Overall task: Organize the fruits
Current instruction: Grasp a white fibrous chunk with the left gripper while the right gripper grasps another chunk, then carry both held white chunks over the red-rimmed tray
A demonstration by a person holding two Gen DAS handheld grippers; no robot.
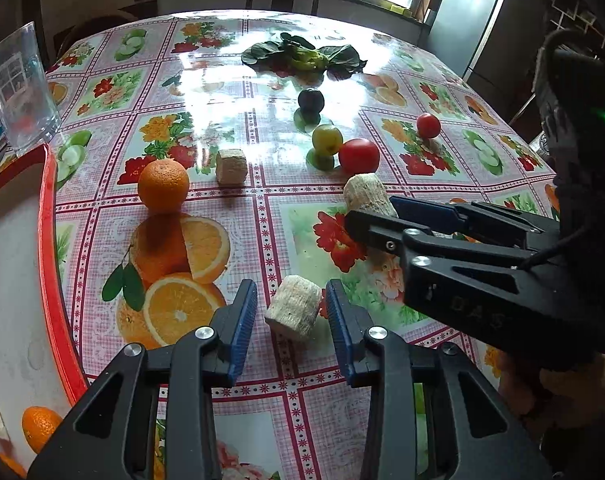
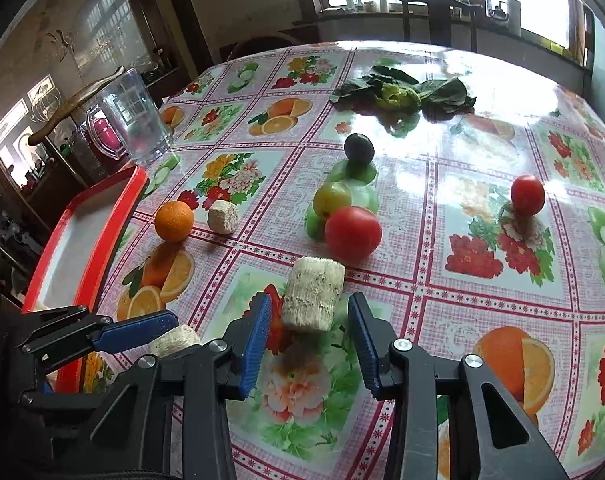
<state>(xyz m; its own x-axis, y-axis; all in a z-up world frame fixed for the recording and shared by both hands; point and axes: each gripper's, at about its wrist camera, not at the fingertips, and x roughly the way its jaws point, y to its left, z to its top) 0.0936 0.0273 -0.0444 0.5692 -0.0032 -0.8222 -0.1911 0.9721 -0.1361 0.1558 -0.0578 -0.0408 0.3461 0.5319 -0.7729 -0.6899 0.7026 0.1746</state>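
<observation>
Left gripper (image 1: 290, 312) spread wide around pale corn chunk (image 1: 294, 311), not touching. Right gripper (image 2: 308, 316) likewise agape before second corn chunk (image 2: 313, 294). Beyond: orange (image 1: 163, 186), tomato (image 1: 359, 155), green plum (image 1: 327, 139). Red tray (image 1: 50, 240) at left edge.

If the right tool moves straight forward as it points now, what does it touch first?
Most likely the pale, rough cylindrical chunk lying between the open fingers of the right tool; the large red tomato sits behind it.
</observation>
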